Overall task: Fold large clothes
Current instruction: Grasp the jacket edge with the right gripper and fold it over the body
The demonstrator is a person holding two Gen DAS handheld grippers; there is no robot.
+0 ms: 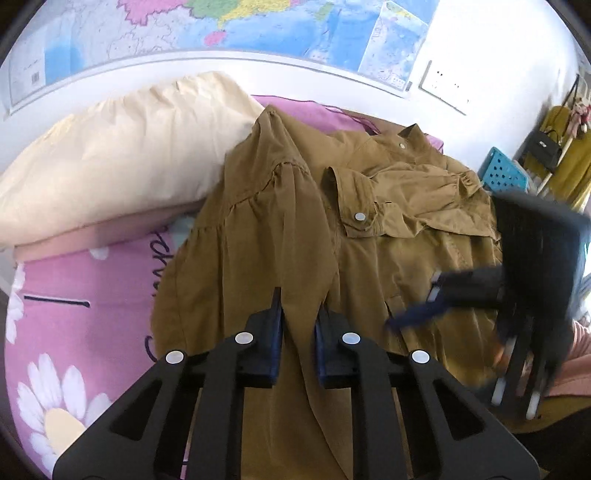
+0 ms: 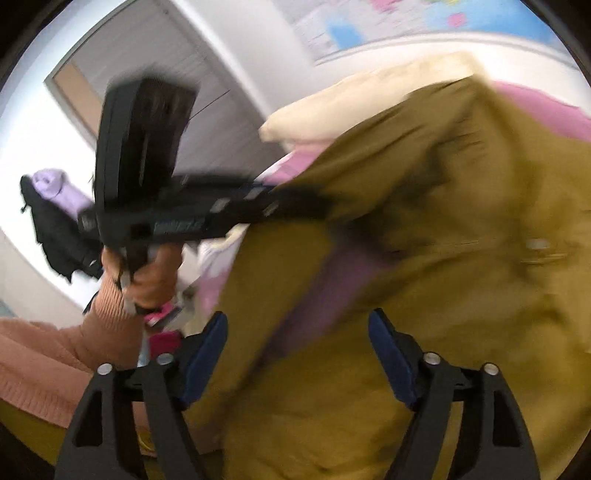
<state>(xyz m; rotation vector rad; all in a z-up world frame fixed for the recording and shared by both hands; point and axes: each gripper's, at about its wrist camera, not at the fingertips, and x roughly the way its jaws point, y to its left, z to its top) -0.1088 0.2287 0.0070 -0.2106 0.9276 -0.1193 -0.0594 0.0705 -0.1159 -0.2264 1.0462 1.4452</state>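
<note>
A mustard-brown button-up shirt lies spread on a pink bedspread with daisies, its upper edge against a cream pillow. A fold of its cloth rises between the blue pads of the left gripper, which pinches it. The right gripper hangs over the shirt with its fingers spread wide, nothing caught between them; its view is blurred. A wall map hangs behind the bed, and a blue perforated basket stands at the far right.
</note>
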